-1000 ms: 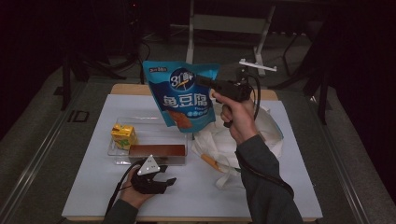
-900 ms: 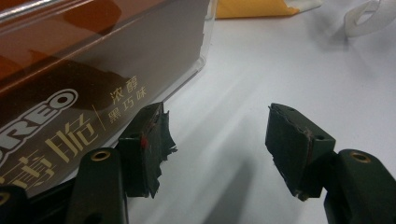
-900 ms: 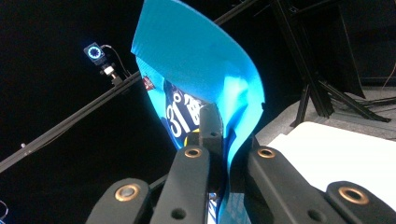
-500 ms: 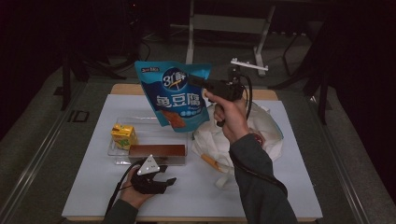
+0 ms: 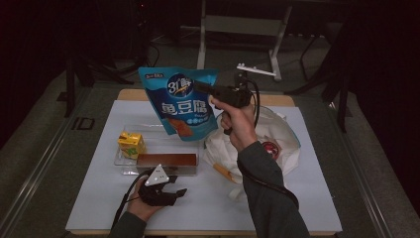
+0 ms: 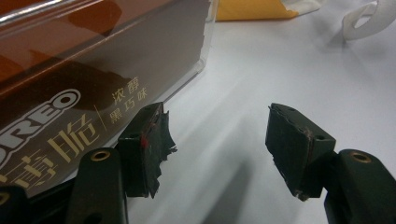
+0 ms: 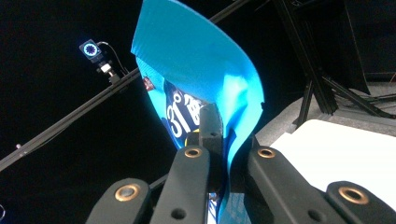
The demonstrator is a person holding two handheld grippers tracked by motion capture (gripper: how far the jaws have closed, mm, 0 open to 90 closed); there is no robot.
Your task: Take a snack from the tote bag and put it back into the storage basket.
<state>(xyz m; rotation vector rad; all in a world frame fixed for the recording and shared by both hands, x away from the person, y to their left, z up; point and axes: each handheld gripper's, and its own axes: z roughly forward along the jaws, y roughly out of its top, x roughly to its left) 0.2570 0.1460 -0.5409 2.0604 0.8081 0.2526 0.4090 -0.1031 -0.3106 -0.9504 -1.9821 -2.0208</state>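
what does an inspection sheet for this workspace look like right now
surface: white table top, mostly bare at the near edge
job's things: blue snack pouch held up in the air above the table; white bag lying at the right
clutter: clear tray with a yellow carton and a brown biscuit box
grippers: right gripper shut on the pouch's edge; left gripper resting on the table just in front of the biscuit box, jaws open, nothing between them
cables: black cable trailing from the left gripper; another running along the right sleeve
surroundings: dark room, metal stand legs behind the table
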